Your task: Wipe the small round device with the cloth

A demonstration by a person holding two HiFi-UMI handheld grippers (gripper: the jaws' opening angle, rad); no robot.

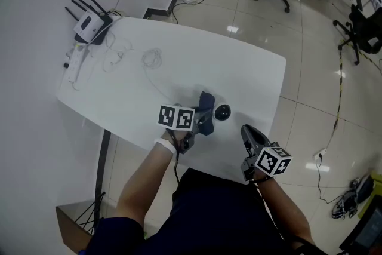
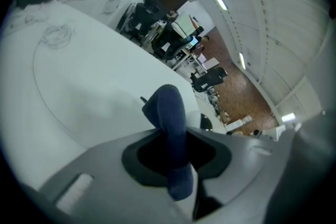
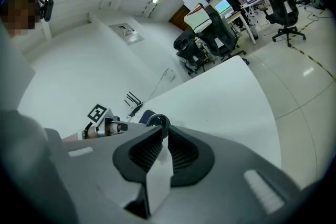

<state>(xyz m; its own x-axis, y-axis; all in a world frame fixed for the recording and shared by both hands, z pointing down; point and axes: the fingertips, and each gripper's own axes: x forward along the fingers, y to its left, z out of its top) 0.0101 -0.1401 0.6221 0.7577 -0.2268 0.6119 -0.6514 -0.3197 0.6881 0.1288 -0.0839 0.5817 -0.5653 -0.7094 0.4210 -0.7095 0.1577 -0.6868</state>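
The left hand-held gripper [image 1: 198, 122] is clamped on the dark blue cloth [image 1: 206, 109]. The cloth stands up in a fold from between its jaws, so picking it up is done. The cloth's free end hangs just beside the small round black device [image 1: 222, 112], which sits on the white counter [image 1: 179, 57] near its front edge, a little right of the frame's centre. Whether cloth and device already touch cannot be told from the pictures. No wiping stroke shows, so I judge the wipe itself is all still to do. The right hand-held gripper [image 1: 249, 135] is empty, its jaws drawn nearly together with only a thin slit between them. It hovers at lower right of the device, apart from it and pointing toward it, perhaps ready to steady it. Both forearms reach in from the bottom of the frame. The left wrist angles the gripper downward and to the right toward the device, and the right one is held lower and flatter. At the counter's upper left corner lie a router [image 1: 89, 25] and loose cables.
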